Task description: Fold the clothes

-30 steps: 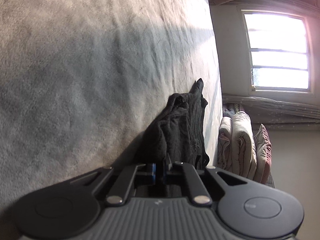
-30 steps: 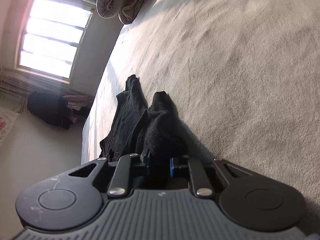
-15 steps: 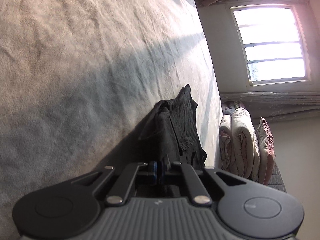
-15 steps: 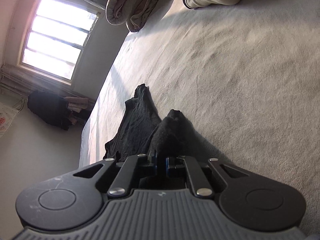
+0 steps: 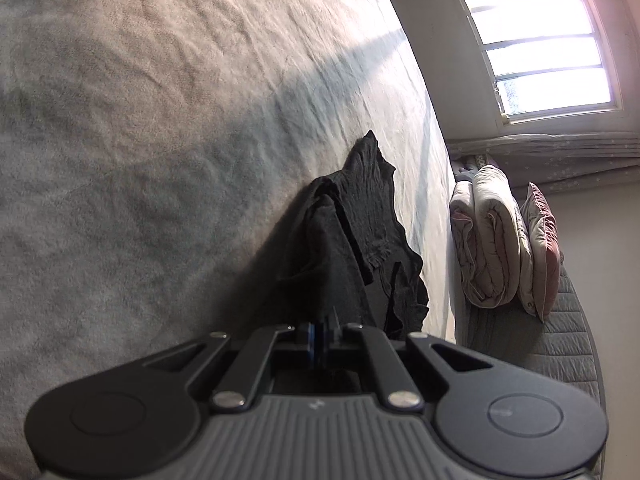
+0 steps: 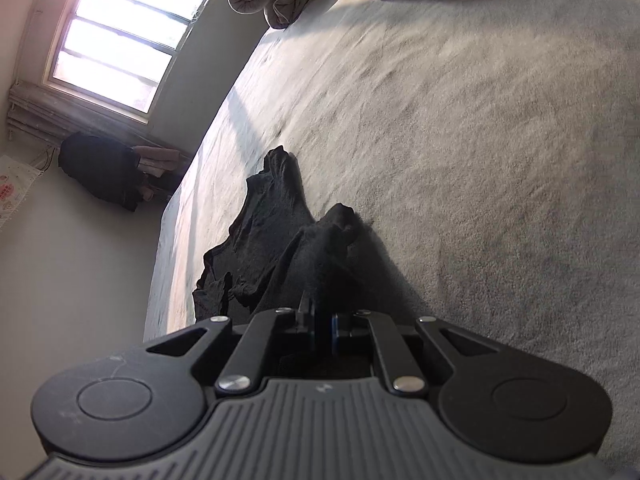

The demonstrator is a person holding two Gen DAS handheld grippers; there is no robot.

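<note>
Left gripper (image 5: 322, 330): the jaws are seen closed tight on a bunched fold of the black garment (image 5: 352, 248), which is pinched between the blue pads.
Right gripper (image 6: 322, 326): the jaws are drawn nearly together, and a thick fold of the same garment (image 6: 280, 240) is clamped between them.
Garment: it is stretched from both grippers across the bed (image 5: 160, 140), with its far end (a pointed tip) laid on the cover near the bed's edge on the window side; the cloth nearest the jaws is lifted off the cover, and a shadow is cast beside it.
Bed: a pale, fuzzy cover is spread over it, crossed by a band of sunlight.
Rolled quilts (image 5: 492, 240): they are stacked at one end of the bed, with a pink cushion (image 5: 542, 256) leaned just beside them.
Window (image 6: 120, 36): bright daylight is let in through it.
Dark bundle (image 6: 100, 168): it is seen on the floor under the window, well apart from the bed (what it is cannot be told).
</note>
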